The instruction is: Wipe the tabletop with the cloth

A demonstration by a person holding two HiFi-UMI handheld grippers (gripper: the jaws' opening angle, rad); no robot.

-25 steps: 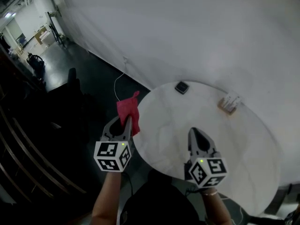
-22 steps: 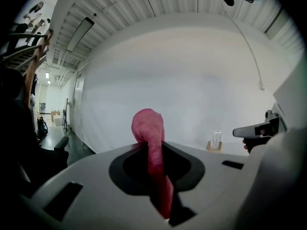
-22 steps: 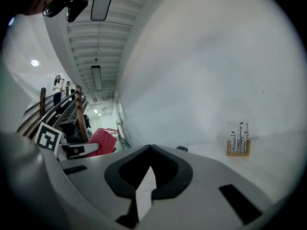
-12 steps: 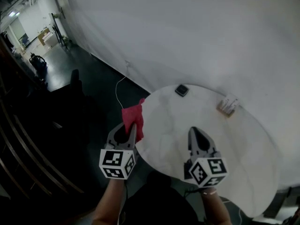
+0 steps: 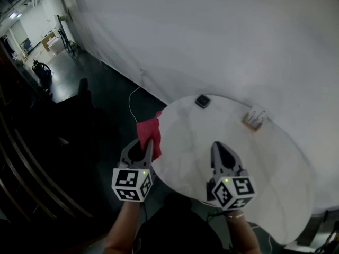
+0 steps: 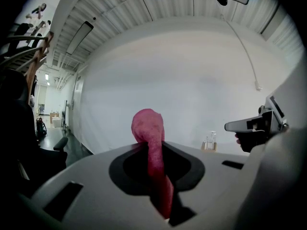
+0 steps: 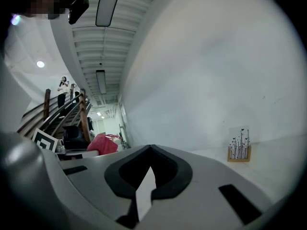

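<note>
Room setting. A round white table [image 5: 265,157] stands close against a tall, plain white wall [image 5: 212,36], which curves away behind it. Left of the table the floor [image 5: 106,89] is dark and faintly glossy; a thin white cable [image 5: 132,97] trails across it from the foot of the wall. Further left of the table stands a dark chair [image 5: 82,86], and nearer, wooden stair rails [image 5: 26,163] slant through deep shadow. Far beyond the table's left side a brightly lit area [image 5: 21,30] opens. Above the table runs a ribbed white ceiling [image 6: 120,13] with long panel lights [image 7: 108,4].
</note>
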